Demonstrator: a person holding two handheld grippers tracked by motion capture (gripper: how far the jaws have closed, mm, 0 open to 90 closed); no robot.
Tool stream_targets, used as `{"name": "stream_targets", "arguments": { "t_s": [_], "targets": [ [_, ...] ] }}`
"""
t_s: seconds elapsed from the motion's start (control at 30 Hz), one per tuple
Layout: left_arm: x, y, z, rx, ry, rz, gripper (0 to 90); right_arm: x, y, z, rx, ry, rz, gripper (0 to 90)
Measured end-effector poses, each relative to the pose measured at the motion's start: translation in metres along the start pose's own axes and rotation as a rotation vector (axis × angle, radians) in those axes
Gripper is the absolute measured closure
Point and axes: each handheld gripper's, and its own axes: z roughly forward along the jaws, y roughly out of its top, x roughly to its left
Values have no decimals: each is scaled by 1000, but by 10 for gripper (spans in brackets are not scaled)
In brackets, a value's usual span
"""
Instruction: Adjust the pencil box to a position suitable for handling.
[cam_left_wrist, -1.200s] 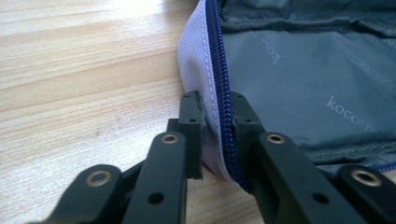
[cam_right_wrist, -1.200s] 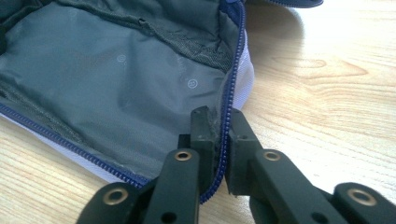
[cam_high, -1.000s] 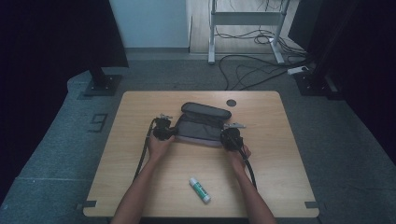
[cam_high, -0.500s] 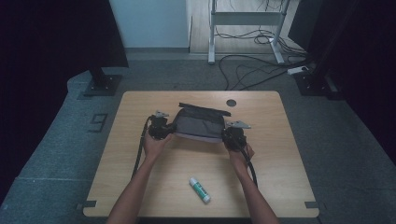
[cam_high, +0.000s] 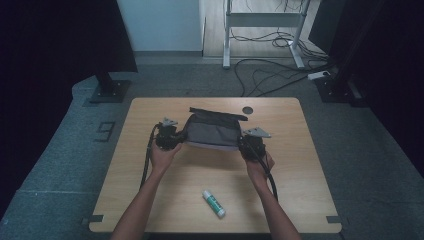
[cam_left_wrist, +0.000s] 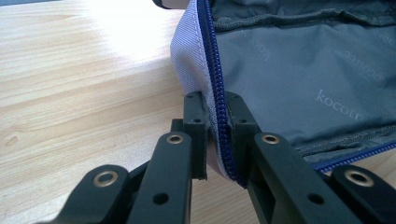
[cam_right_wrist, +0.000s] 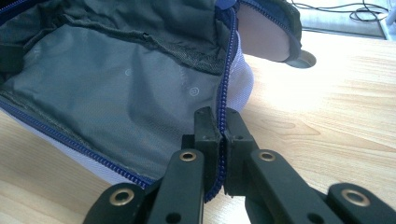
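A soft grey fabric pouch (cam_high: 212, 131) with a blue zipper hangs just above the centre of the pale wooden table (cam_high: 300, 170), stretched between two claws. The left claw (cam_left_wrist: 215, 122) at 9 o'clock and the right claw (cam_right_wrist: 222, 135) at 3 o'clock are each clamped on its zippered rim. The gripper views reveal its dark printed lining; the high view shows a glue stick (cam_high: 214, 203) at 6 o'clock and grey carpet.

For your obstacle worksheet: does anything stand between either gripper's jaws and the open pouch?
Nothing visible does. The left gripper is clamped on the pouch at its zipper edge, and the right gripper is clamped on the opposite edge. The glue stick lies apart, nearer the person.
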Motion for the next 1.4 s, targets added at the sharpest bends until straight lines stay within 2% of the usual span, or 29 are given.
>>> {"name": "stream_targets", "arguments": {
  "t_s": [0.3,0.63,1.0,1.23,1.4],
  "targets": [
    [-4,-2,-13,-3,0,20,817,5,2,-10,-13,5,-17,863],
    [-8,-11,-26,-10,-8,17,817,11,-2,-23,-28,22,-37,863],
    [-12,-20,-38,-11,-16,36,815,13,-6,-30,-34,46,-34,863],
    [-16,-27,-45,-1,-22,41,814,14,-12,-33,-28,61,-37,864],
    [-18,-37,-46,18,-43,32,813,13,-19,-36,-21,71,-39,864]
  ]
}}
